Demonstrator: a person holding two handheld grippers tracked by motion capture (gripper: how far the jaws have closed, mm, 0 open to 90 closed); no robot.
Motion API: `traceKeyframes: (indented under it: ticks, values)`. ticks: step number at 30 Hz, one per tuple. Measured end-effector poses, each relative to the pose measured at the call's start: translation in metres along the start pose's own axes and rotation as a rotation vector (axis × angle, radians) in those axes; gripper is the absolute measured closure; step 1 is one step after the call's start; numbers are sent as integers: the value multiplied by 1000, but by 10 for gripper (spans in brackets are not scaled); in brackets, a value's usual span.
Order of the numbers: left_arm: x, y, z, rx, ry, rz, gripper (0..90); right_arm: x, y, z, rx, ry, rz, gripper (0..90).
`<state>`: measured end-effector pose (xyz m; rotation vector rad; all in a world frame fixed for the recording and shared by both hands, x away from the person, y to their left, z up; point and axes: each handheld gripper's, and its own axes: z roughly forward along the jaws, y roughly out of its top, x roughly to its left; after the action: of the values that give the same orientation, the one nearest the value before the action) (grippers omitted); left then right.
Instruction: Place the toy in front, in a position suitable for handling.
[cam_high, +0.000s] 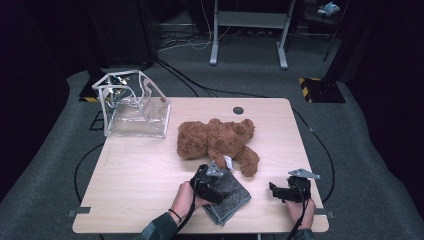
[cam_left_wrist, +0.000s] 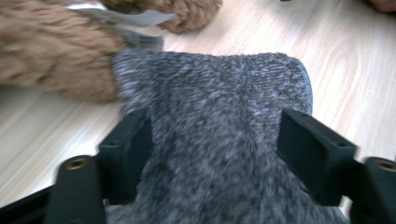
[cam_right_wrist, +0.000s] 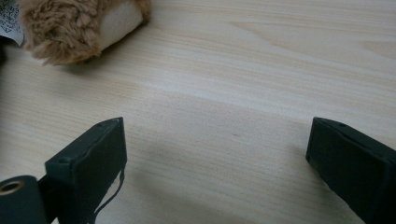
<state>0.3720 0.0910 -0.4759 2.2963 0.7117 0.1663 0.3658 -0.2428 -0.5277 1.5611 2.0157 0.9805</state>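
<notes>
Black two-jaw left tongs (cam_high: 212, 181) and right tongs (cam_high: 274, 189), each topped by a grey three-cornered plate, trailing black cables; dark sleeves, a dark wristband.

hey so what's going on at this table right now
A person is seated at a wooden table with a tool in each hand. The left tool has its jaws spread to either side of a folded grey knitted cloth that lies next to a brown teddy bear; whether they press on it cannot be told. The right tool is open above bare wood near the bear's foot, holding nothing. A clear plastic bag stands open at the far left corner.
</notes>
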Motion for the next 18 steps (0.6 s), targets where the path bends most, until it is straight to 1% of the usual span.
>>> traceKeyframes:
  ticks: [3, 5, 6, 7, 8, 9, 11, 12, 13, 14, 15, 16, 17, 18]
  values:
    - [5, -9, -12, -13, 17, -27, 180, 0, 0, 0, 0, 1, 1, 46]
    - [8, -17, -21, -21, 44, -41, 158, 0, 0, 0, 0, 1, 1, 46]
    - [8, -17, -21, -21, 44, -41, 152, 0, 0, 0, 0, 1, 1, 46]
    - [13, -25, -31, -30, 63, -55, 150, 0, 0, 0, 1, -1, -2, 45]
    - [16, -29, -37, -32, 82, -54, 148, 0, 0, 0, 1, 0, -3, 45]
    - [18, -34, -42, -36, 96, -69, 145, 0, 0, 0, 4, 2, -9, 45]
    - [26, -45, -52, -44, 128, -98, 142, 0, 0, 0, 2, 3, -5, 45]
    - [26, -45, -52, -44, 128, -98, 135, 0, 0, 0, 3, 4, -5, 45]
    - [35, -57, -60, -52, 163, -143, 125, 0, 0, 0, 3, 6, -3, 45]
    - [35, -57, -60, -52, 163, -143, 121, 0, 0, 0, 3, 6, -3, 45]
    - [43, -69, -67, -56, 200, -170, 119, 0, 0, 0, 0, 9, 3, 44]
    - [46, -75, -72, -51, 226, -178, 114, 0, 0, 0, 1, 10, 3, 45]
    - [50, -81, -75, -54, 245, -193, 112, 0, 0, -1, 1, 10, 5, 45]
    - [54, -88, -78, -56, 258, -218, 103, 0, 0, -1, 1, 10, 5, 44]
